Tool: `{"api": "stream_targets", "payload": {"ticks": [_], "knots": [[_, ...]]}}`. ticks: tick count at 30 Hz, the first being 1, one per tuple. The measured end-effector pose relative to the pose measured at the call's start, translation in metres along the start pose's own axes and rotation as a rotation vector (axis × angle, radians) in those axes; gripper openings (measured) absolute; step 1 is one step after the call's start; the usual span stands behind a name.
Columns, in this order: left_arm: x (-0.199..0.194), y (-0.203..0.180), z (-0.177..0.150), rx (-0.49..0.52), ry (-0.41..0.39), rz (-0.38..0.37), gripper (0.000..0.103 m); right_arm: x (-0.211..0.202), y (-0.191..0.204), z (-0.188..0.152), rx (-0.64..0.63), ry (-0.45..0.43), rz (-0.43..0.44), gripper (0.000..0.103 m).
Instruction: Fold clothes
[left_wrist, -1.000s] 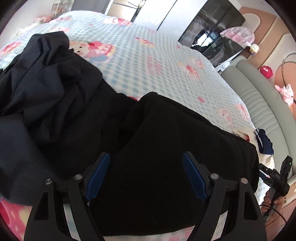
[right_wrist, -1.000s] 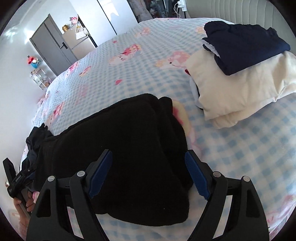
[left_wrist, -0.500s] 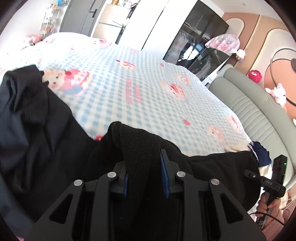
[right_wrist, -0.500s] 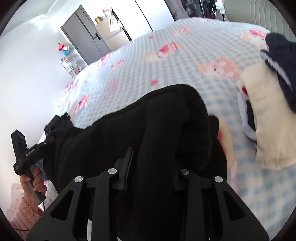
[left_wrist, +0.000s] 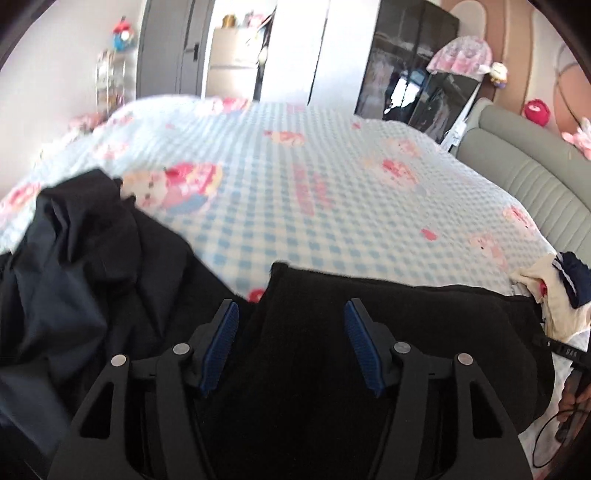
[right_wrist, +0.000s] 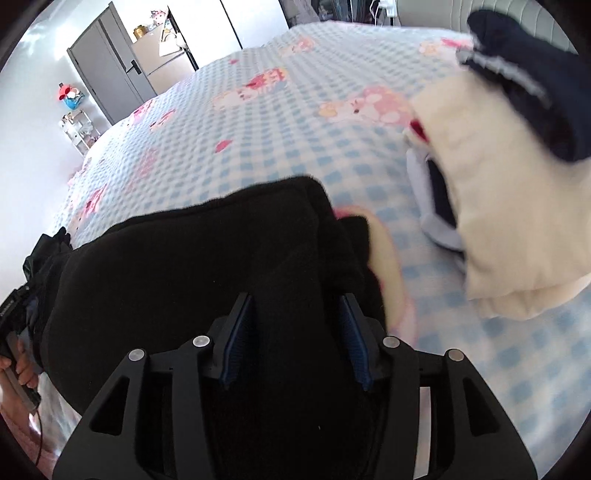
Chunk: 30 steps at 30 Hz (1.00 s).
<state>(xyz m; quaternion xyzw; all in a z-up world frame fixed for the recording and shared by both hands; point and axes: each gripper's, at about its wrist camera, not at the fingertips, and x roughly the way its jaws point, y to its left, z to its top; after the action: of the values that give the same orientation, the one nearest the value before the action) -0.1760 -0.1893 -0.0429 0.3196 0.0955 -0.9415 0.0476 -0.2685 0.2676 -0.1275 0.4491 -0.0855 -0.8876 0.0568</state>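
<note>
Both grippers, left (left_wrist: 291, 347) and right (right_wrist: 293, 338), have just been opening, straddling the black garment's (right_wrist: 192, 266) folded edge, unpinched.

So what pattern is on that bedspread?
The bedspread has a light blue and white check with pink cartoon characters; it shows best in the left wrist view.

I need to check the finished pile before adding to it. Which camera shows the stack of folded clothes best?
The right wrist view: the stack of folded clothes fills its upper right, navy piece on cream, though blurred. The left wrist view catches only its corner at the right edge, beyond the black fleece garment.
</note>
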Motion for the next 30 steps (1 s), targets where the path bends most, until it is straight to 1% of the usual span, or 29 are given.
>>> {"api": "stream_targets", "payload": {"ticks": [2,3,4,5,6,7,9,10,12,14,15,16,17,18,19,20,21,22,24,25,26,27,28,30], "knots": [[-0.017,-0.029,0.002,0.06,-0.066,-0.036,0.063,-0.024,0.018,0.007,-0.068,-0.08,-0.059,0.053],[-0.021,-0.044,0.0,0.087,-0.095,-0.051,0.067,-0.03,0.035,0.008,-0.129,-0.102,-0.098,0.056],[-0.018,-0.059,-0.002,0.106,-0.105,-0.072,0.069,-0.036,0.051,0.009,-0.187,-0.118,-0.123,0.061],[-0.014,-0.073,-0.004,0.122,-0.103,-0.1,0.071,-0.04,0.069,0.008,-0.234,-0.12,-0.116,0.061],[-0.006,-0.086,-0.008,0.135,-0.087,-0.123,0.071,-0.042,0.086,0.008,-0.273,-0.118,-0.096,0.061],[0.005,-0.097,-0.011,0.145,-0.058,-0.141,0.071,-0.04,0.099,0.007,-0.286,-0.105,-0.043,0.061],[0.033,-0.117,-0.023,0.169,0.039,-0.171,0.071,-0.026,0.116,0.005,-0.278,-0.055,0.056,0.061],[0.047,-0.122,-0.031,0.183,0.085,-0.163,0.071,-0.013,0.121,0.002,-0.274,-0.026,0.066,0.061],[0.074,-0.127,-0.045,0.207,0.161,-0.146,0.078,0.019,0.123,-0.005,-0.272,0.034,0.059,0.061],[0.084,-0.116,-0.05,0.187,0.195,-0.166,0.078,0.046,0.112,-0.013,-0.266,0.076,0.048,0.062],[0.08,-0.108,-0.049,0.177,0.198,-0.156,0.078,0.049,0.104,-0.014,-0.255,0.073,0.053,0.062],[0.073,-0.1,-0.046,0.186,0.186,-0.068,0.079,0.047,0.095,-0.014,-0.24,0.066,0.039,0.062],[0.064,-0.09,-0.043,0.203,0.165,0.067,0.078,0.043,0.086,-0.012,-0.227,0.06,0.021,0.062],[0.053,-0.076,-0.04,0.205,0.149,0.154,0.072,0.034,0.078,-0.01,-0.218,0.057,-0.009,0.062],[0.042,-0.057,-0.038,0.177,0.151,0.169,0.069,0.026,0.069,-0.007,-0.208,0.054,-0.038,0.061],[0.037,-0.036,-0.039,0.137,0.172,0.176,0.07,0.022,0.058,-0.006,-0.195,0.051,-0.057,0.049],[0.033,-0.014,-0.042,0.099,0.198,0.2,0.07,0.019,0.046,-0.006,-0.182,0.055,-0.067,0.043],[0.027,0.006,-0.046,0.06,0.219,0.202,0.071,0.015,0.035,-0.006,-0.165,0.058,-0.071,0.035],[0.011,0.037,-0.056,-0.024,0.249,0.154,0.07,0.002,0.017,-0.008,-0.105,0.057,-0.038,0.035],[-0.001,0.046,-0.061,-0.071,0.243,0.121,0.07,-0.011,0.011,-0.01,-0.075,0.041,-0.008,0.036],[-0.016,0.049,-0.067,-0.104,0.216,0.095,0.07,-0.026,0.006,-0.014,-0.045,0.014,0.006,0.045],[-0.029,0.047,-0.072,-0.107,0.187,0.066,0.07,-0.039,0.0,-0.018,-0.018,-0.008,0.011,0.054],[-0.04,0.041,-0.076,-0.092,0.163,0.033,0.07,-0.048,-0.005,-0.023,0.002,-0.019,-0.008,0.065],[-0.057,0.021,-0.083,-0.033,0.107,-0.036,0.07,-0.066,-0.016,-0.033,0.041,-0.04,-0.044,0.065]]}}
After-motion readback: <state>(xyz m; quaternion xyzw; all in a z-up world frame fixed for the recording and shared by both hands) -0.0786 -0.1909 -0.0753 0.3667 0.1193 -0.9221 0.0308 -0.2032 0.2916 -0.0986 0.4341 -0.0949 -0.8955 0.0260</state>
